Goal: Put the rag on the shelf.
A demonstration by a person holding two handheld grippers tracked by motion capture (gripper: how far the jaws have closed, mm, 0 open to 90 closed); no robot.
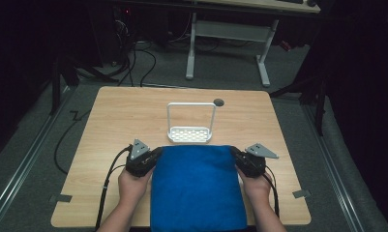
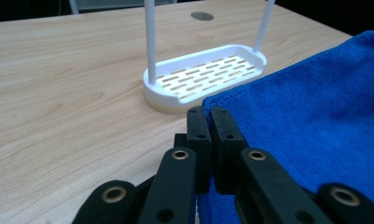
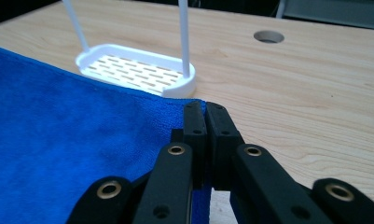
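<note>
Room: dark, with cables on the grey floor and a white-legged desk beyond the table (image 1: 109, 125).
Table: light wood, with a cable hole near its far edge.
Towel (image 1: 196, 188): blue, spread flat at the middle of the near edge and hanging a little over it; its far edge lies just beside the rack.
Rack (image 1: 189, 134): white slotted tray with a tall hoop handle, standing at the table's centre.
Left gripper (image 2: 211, 122): clenched on the towel's far left corner, jaws pressed together with cloth between them.
Right gripper (image 3: 205, 116): clenched on the far right corner in the same way.
Step, as judged: both far corners are pinched, ready for a lift or fold.
Doing it well: raise both corners together and level, keep the far edge taut, and clear the hoop so the rack is not knocked.
</note>
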